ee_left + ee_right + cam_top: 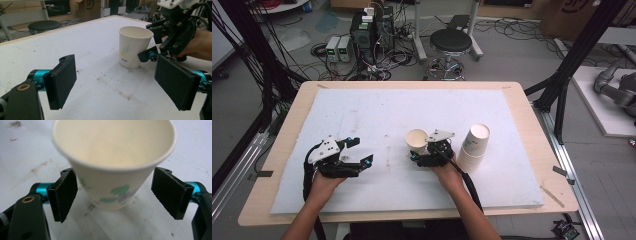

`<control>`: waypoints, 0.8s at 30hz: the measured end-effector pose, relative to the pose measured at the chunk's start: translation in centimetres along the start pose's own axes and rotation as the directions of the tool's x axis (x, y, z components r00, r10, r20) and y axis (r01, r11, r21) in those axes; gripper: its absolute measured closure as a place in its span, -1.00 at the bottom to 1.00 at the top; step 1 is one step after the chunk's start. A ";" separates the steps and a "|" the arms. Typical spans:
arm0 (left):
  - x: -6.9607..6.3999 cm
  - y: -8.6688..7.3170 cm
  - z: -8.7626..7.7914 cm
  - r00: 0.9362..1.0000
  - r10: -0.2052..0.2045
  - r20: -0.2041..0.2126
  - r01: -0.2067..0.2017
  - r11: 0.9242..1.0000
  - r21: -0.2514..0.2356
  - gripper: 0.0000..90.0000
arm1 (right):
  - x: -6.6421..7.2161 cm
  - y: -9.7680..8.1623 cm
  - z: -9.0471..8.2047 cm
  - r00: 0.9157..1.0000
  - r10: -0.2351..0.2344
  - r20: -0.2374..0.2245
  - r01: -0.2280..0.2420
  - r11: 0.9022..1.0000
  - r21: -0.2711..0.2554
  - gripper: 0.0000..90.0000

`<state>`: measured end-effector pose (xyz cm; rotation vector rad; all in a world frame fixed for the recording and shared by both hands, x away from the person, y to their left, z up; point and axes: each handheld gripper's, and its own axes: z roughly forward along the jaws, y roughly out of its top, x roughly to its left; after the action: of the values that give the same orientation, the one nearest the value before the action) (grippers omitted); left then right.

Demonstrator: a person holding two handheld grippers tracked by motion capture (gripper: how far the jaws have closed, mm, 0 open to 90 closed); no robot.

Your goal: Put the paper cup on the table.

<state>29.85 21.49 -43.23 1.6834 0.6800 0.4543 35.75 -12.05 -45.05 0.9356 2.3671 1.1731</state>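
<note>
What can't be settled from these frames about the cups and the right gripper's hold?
- Single paper cup: its base rim, right gripper view, is blurred by closeness; the jaws flank it, contact unclear.
- Its far side, left gripper view, is covered by the right gripper.
- Cup stack, high view: too small to count; its lower left is hidden by the right gripper.
- Cup print: too blurred to read.
</note>
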 end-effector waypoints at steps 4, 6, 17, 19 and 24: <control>0.0 0.0 0.0 1.000 -0.001 0.001 0.001 1.000 0.000 -0.60 | 0.3 -0.6 -1.4 1.000 -0.029 -0.004 0.029 1.000 0.004 -0.52; -0.1 0.0 0.1 1.000 -0.003 0.003 0.003 1.000 0.002 -0.60 | 0.2 -0.8 -2.2 0.999 -0.034 -0.014 0.034 0.999 -0.004 -0.52; -0.1 0.1 0.0 1.000 -0.018 0.001 0.018 1.000 -0.022 -0.60 | 1.0 -1.3 -7.3 0.992 -0.081 -0.099 0.067 0.988 -0.136 -0.52; -0.1 0.2 0.0 1.000 -0.021 0.001 0.021 0.999 -0.026 -0.61 | 1.0 -1.5 -8.3 0.990 -0.091 -0.107 0.074 0.984 -0.161 -0.52; -0.3 0.2 0.1 1.000 -0.024 0.008 0.024 0.999 -0.036 -0.62 | 0.6 -2.2 -10.5 0.988 -0.098 -0.122 0.074 0.978 -0.193 -0.52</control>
<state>29.79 21.17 -43.01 1.6400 0.6822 0.4406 28.62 -18.68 -40.50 0.7066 2.3193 1.4331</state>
